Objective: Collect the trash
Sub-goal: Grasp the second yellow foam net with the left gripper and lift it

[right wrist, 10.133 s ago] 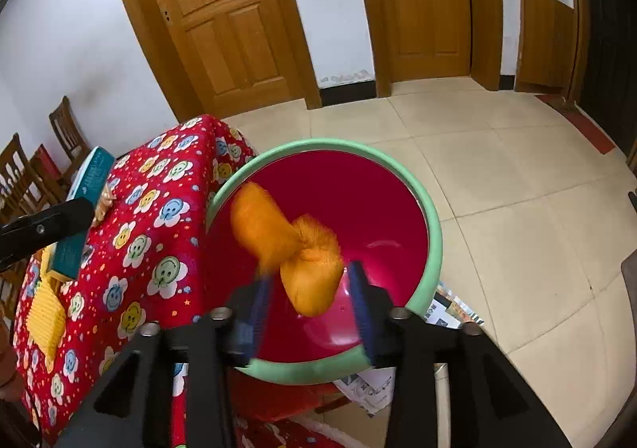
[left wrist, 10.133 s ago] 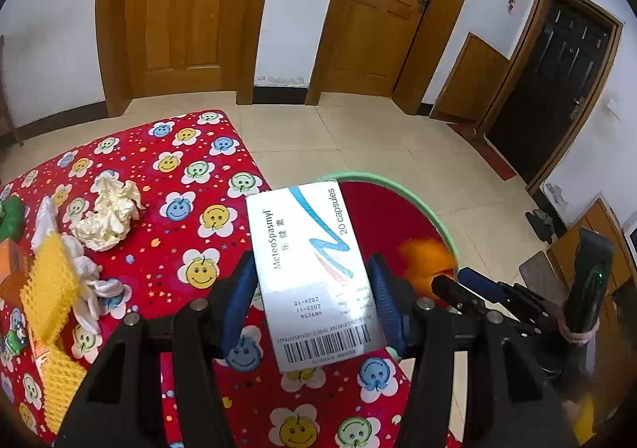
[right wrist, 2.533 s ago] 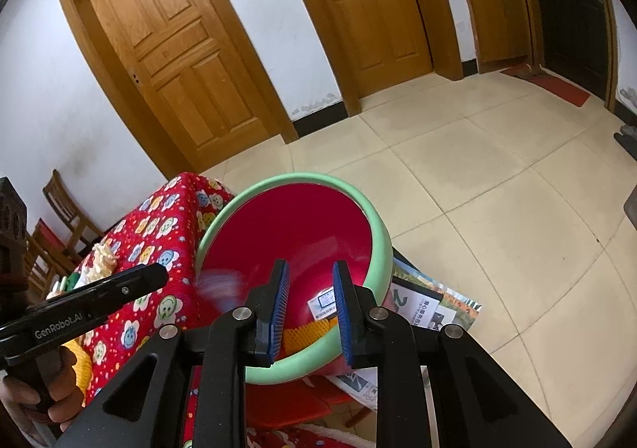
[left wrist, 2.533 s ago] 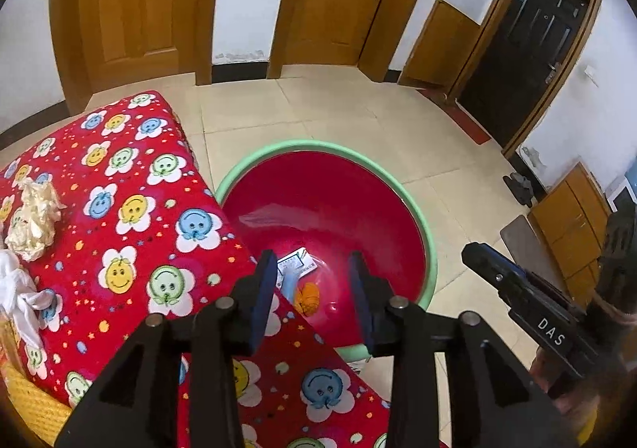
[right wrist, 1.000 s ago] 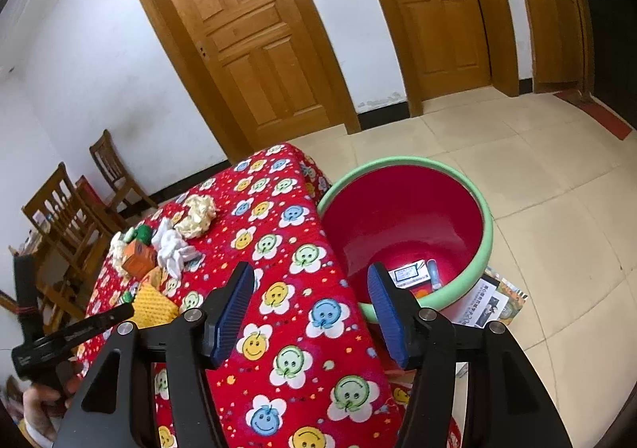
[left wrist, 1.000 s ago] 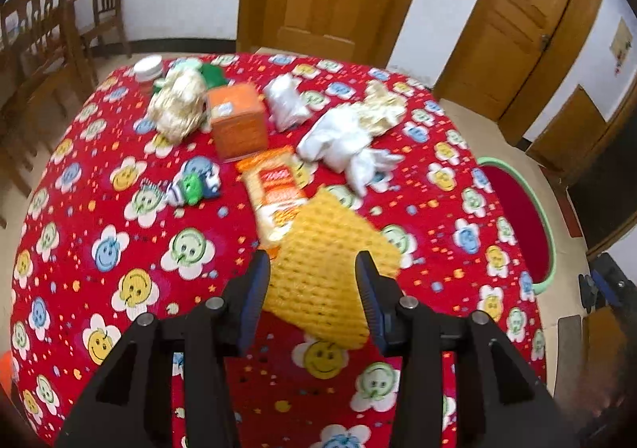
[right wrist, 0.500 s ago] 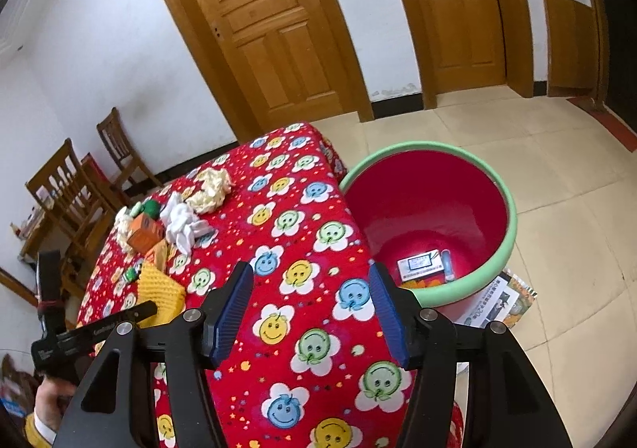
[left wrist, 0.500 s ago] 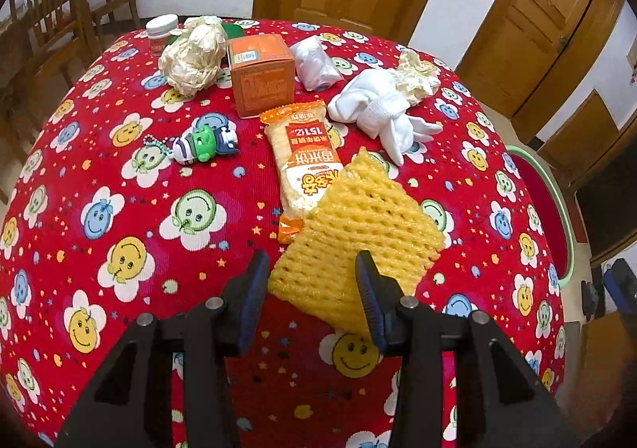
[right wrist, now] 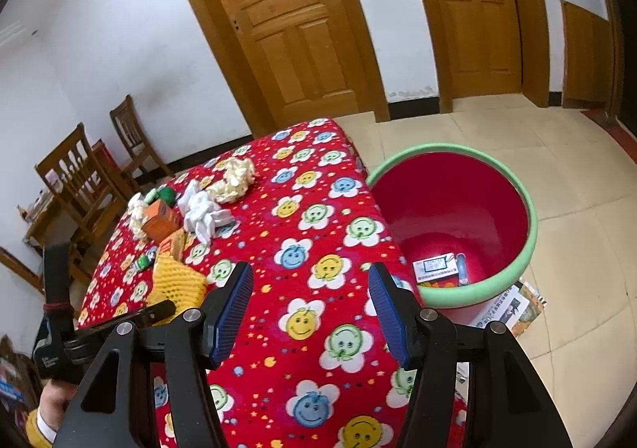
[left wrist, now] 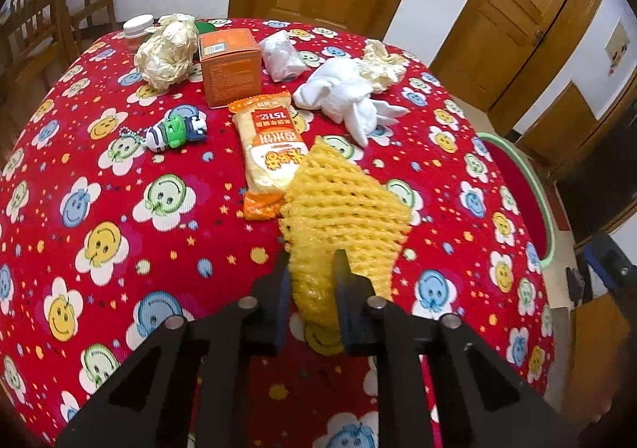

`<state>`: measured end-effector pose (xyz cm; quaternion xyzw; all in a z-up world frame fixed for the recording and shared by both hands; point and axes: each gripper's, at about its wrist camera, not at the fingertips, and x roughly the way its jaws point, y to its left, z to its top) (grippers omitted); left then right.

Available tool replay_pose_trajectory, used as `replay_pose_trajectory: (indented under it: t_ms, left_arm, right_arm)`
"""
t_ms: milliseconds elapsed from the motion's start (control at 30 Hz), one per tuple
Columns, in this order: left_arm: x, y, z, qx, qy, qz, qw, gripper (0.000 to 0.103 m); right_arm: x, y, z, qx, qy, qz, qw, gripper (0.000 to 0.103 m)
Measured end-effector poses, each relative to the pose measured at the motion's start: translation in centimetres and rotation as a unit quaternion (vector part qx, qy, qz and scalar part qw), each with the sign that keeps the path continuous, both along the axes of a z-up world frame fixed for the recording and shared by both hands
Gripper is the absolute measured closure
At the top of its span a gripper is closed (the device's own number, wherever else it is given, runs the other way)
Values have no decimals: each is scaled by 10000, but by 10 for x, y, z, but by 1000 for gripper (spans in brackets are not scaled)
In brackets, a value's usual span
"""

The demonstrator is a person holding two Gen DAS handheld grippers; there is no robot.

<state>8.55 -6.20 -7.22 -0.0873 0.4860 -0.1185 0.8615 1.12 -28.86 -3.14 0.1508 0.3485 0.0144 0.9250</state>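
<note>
2 wooden doors, chairs, toy keychain

On the desk, the foam net lies at centre, overlapping the snack packet's near end. The box sits at twelve o'clock of the packet, the toy keychain at nine, the cloth at two. The basin stands on the floor at three o'clock off the desk, with a carton inside.

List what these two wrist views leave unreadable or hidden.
- Left wrist view: the near end of the yellow foam net is hidden between the shut left gripper fingers.
- Left wrist view: the red bin is cut off; contents unseen.
- Right wrist view: the box in the bin has print too small to read.
</note>
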Motion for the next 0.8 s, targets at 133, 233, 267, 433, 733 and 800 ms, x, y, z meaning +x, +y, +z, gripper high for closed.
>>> replay_pose_trajectory:
  t_ms: [133, 233, 267, 433, 733, 800]
  left_arm:
    - [-9, 2, 6, -105, -90, -76, 9999, 86]
    - [-15, 9, 18, -221, -238, -48, 9995, 86]
    - [-17, 13, 23, -242, -305, -6, 9992, 86]
    - [-22, 34, 52, -245, -632, 260, 9974, 86]
    - [-12, 74, 93, 157, -1073, 688, 9917, 86]
    - [-9, 79, 97, 240, -1158, 737, 9902, 86]
  right_arm:
    - [2, 12, 2, -42, 9, 203, 9998, 42]
    - [3, 21, 4, -29, 6, 286, 9996, 42]
    - [3, 23, 5, -24, 2, 313, 9995, 42]
    - [7, 33, 11, 13, 15, 435, 9990, 42]
    - [24, 53, 30, 175, 69, 612, 9979, 42]
    - [28, 61, 33, 174, 68, 677, 9975, 42]
